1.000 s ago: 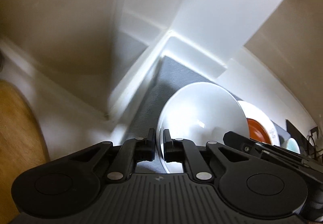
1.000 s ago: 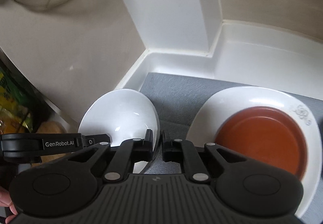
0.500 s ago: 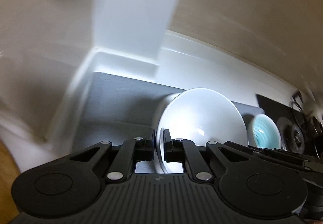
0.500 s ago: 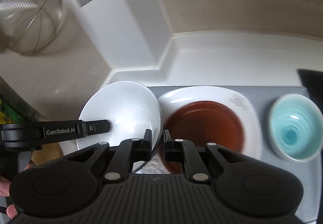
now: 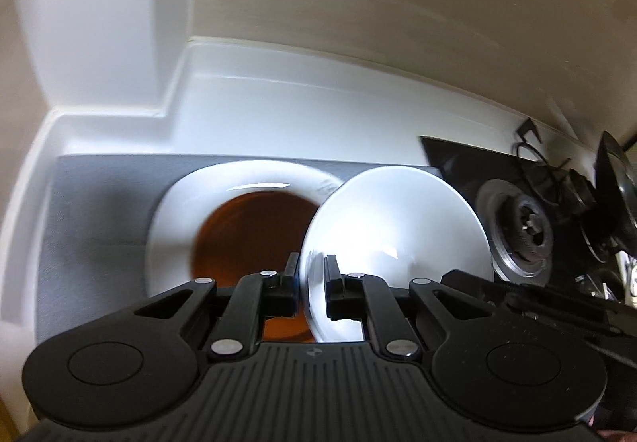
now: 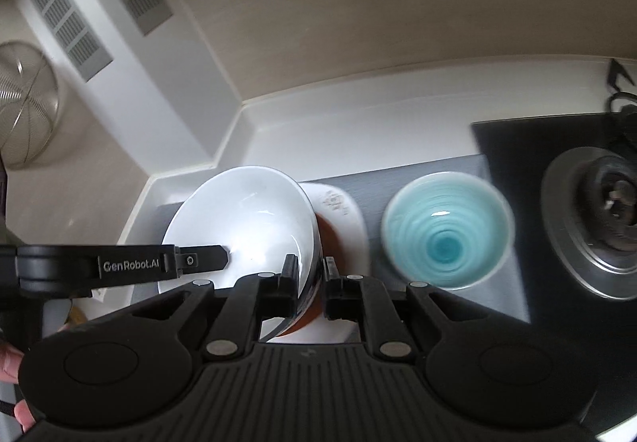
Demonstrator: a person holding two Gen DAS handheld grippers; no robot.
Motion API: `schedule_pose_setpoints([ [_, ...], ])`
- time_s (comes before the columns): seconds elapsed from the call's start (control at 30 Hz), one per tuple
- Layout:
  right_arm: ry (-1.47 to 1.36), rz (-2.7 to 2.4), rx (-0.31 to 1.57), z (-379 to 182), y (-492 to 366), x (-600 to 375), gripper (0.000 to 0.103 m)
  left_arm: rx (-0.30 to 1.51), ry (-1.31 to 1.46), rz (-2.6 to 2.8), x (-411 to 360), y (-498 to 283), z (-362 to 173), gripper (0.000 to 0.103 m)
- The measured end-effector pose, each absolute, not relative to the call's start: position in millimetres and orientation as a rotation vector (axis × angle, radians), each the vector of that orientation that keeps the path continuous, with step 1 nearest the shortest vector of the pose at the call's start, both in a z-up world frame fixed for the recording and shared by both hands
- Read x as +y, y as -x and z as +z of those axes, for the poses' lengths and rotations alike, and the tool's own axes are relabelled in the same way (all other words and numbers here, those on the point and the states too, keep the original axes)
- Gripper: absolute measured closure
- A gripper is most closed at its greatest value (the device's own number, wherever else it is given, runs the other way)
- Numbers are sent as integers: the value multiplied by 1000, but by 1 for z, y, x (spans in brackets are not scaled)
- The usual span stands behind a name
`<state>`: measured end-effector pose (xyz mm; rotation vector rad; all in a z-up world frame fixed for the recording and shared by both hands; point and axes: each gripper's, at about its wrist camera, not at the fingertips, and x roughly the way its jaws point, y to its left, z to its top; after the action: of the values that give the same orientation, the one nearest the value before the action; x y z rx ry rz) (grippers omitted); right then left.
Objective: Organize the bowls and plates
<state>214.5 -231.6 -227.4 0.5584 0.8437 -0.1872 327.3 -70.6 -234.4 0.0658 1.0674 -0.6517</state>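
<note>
Left tool (image 5: 311, 285) is clamped on the rim of a glossy white bowl (image 5: 398, 227), smooth and round, tilted just ahead of its fingers. Beyond and left of that tool lies a white plate (image 5: 175, 211) with a rust-brown centre on a grey textured mat (image 5: 99, 203). Right tool (image 6: 311, 285) grips the same bowl's opposite rim. Right of it sits a ribbed turquoise bowl (image 6: 446, 231), then a metal stove burner (image 6: 597, 231) on the surface.

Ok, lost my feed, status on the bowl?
Both grippers, left and right, shut on white bowl rim. Bowl airborne over white plate. Teal bowl sits alongside.
</note>
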Motion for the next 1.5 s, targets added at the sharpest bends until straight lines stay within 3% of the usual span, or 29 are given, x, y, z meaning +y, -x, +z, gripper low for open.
schedule_pose_setpoints([
  [0.5, -608, -285, 732, -205, -185, -307, 89, 1079, -150, -786, -163, -339, -207, 93],
  [1.5, -685, -274, 831, -301, -190, -363, 91, 1266, -340, -655, -246, -348, -285, 93],
])
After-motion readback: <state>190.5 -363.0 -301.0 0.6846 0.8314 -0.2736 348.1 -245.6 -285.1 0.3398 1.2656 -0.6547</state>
